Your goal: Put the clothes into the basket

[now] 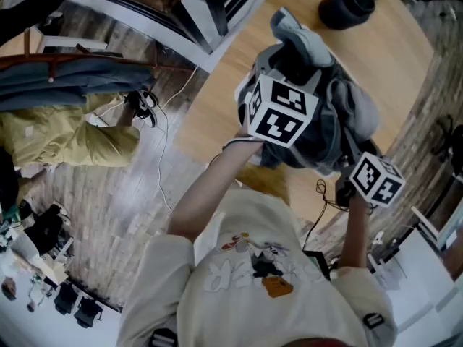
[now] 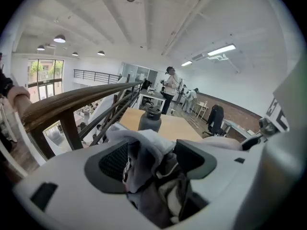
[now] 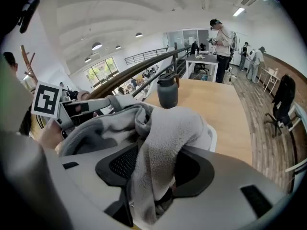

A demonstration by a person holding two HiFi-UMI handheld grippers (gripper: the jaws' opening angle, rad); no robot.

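My left gripper [image 2: 154, 163] is clamped on a bunched fold of the grey fleece garment [image 1: 346, 103]. My right gripper [image 3: 154, 174] pinches another thick fold of it, so the bundle hangs between both above the pale wooden table [image 1: 394, 56]. The dark lidded jug [image 1: 346, 7] stands at one o'clock from the bundle. I cannot pick out the basket for certain. I judge it best to grip firmly on both sides, gather the loose ends, pass clear of the jug, and let go only low over the basket.
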